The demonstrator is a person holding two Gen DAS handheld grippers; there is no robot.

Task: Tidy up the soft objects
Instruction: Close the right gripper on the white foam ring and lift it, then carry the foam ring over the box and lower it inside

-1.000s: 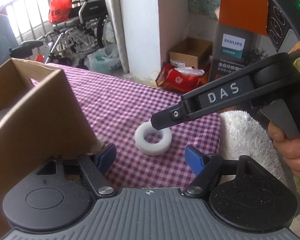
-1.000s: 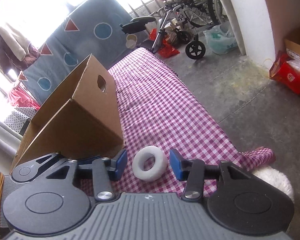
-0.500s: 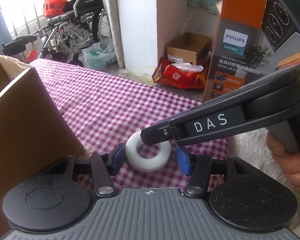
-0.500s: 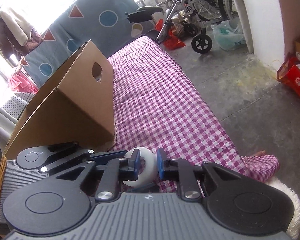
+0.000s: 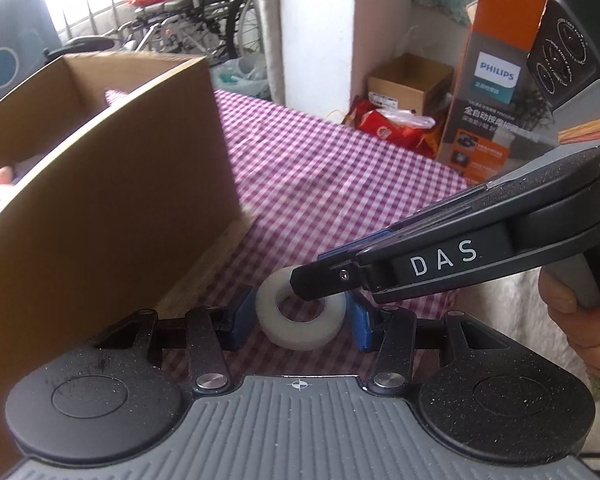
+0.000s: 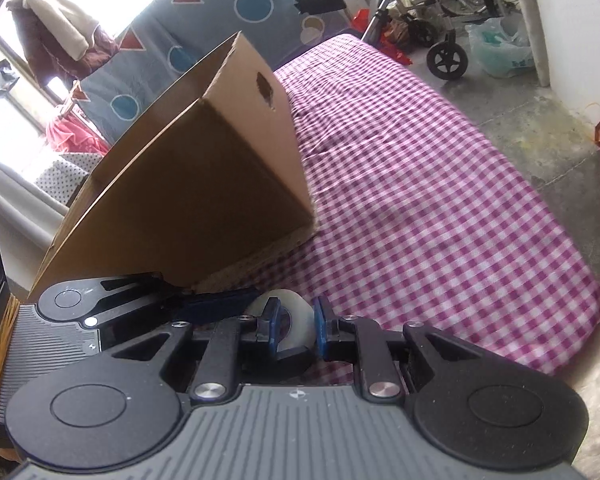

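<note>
A smooth white foam ring lies flat on the counter's pink-and-white checked cloth, just beside the matte brown cardboard box (its near wall stands upright). The left gripper has just been closing its jaws; its blue pads flank the ring's outer edge, the left one touching. The right gripper has narrowed too and pinches one side of the ring's band, one pad inside the hole.
</note>
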